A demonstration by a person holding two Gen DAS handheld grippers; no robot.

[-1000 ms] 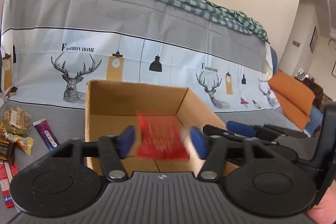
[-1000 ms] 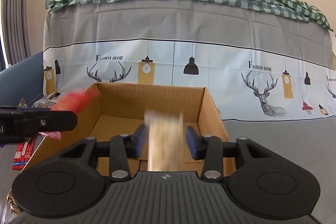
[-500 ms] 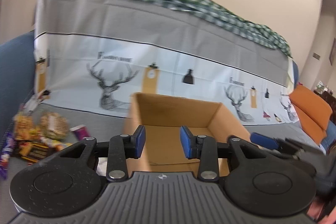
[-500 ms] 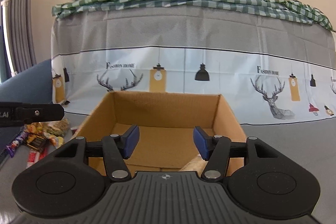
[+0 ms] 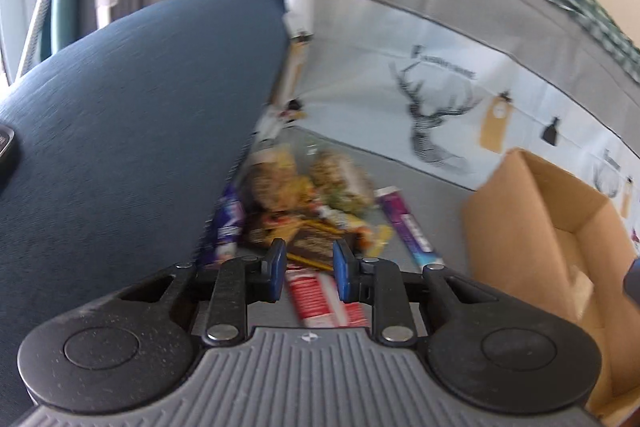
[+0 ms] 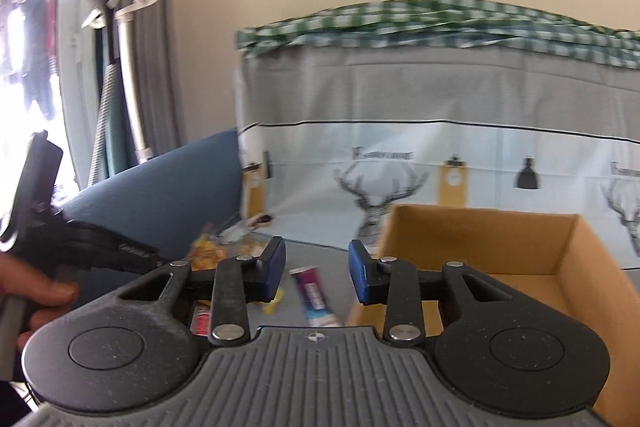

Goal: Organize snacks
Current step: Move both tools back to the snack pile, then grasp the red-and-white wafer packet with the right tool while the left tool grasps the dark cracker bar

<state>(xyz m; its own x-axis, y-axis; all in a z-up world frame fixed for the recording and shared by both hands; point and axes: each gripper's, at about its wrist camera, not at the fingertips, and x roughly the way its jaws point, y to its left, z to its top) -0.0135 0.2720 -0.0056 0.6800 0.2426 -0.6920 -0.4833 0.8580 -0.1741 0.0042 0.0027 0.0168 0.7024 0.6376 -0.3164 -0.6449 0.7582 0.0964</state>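
Note:
A heap of wrapped snacks [image 5: 296,203] lies on the grey cloth by the blue sofa arm, blurred by motion. A purple bar [image 5: 408,227] lies at its right, and a red-and-white packet [image 5: 320,295] lies nearest. My left gripper [image 5: 309,269] hovers over the heap's near edge. Its jaws are closing and nothing is between them. The open cardboard box [image 5: 540,227] stands to the right. In the right wrist view, my right gripper [image 6: 318,271] hangs above the purple bar [image 6: 314,293], left of the box [image 6: 520,247]. Its jaws are also closing on nothing.
The blue sofa arm [image 5: 120,107] rises close on the left of the heap. A deer-print cover [image 6: 400,167] hangs behind the snacks and box. In the right wrist view a hand [image 6: 36,291] holds the left gripper's handle at the far left. Grey curtains hang beyond it.
A second ago a red packet and a tan packet were dropping into the box. Both grippers have since swung left from the box to the snack heap, and their empty jaws have narrowed.

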